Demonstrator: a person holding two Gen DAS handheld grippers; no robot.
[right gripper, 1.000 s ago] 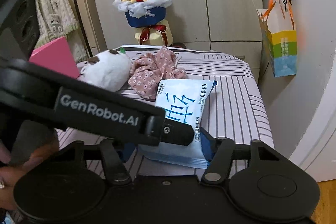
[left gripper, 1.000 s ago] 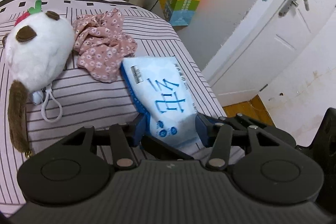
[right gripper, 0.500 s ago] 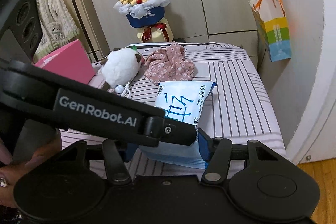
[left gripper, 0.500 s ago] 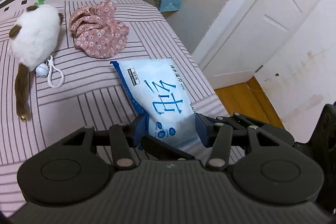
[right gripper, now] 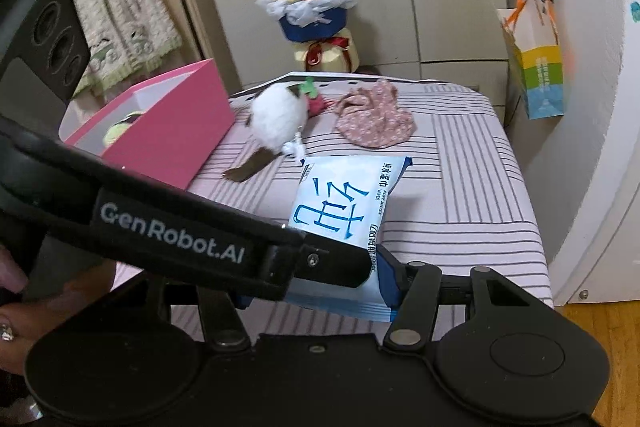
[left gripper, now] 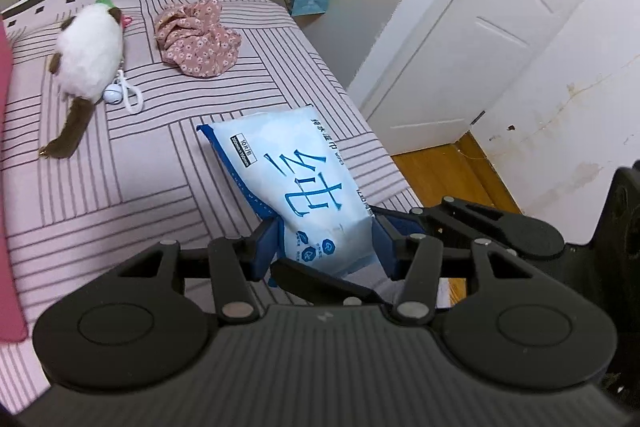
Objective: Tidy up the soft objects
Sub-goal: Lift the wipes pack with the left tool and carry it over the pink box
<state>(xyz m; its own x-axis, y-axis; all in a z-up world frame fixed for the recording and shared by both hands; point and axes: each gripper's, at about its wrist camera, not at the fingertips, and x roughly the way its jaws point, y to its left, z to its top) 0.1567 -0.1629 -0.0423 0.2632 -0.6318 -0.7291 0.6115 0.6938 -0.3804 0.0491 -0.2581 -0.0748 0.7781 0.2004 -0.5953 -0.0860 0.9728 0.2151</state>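
A: What does the left gripper (left gripper: pixel 326 241) hold?

B: It holds the near end of the soft pale blue plastic pack of wet wipes (left gripper: pixel 298 181) with big blue characters. Its blue pads press on both sides of the pack, so the jaws stand at a middle width, closed on it.

A: And the right gripper (right gripper: pixel 318 285)?

B: It grips the same pack (right gripper: pixel 340 205) at the near end too. The right blue pad touches the pack's edge; the left pad is hidden behind the black bar of the other gripper that crosses the view.

A: Where is the pack?

B: It is lifted above the near right part of the bed with the lilac striped cover (left gripper: pixel 120 179), and its far end points to the far side.

A: What else lies there?

B: A white and brown plush toy (left gripper: pixel 90 53) lies far on the left, and a crumpled pink flowered cloth (left gripper: pixel 198 43) is just right of it, apart from it. An open pink box (right gripper: pixel 160 125) stands at the left of the bed. A hand (right gripper: pixel 24 311) shows at the left edge of the right view.
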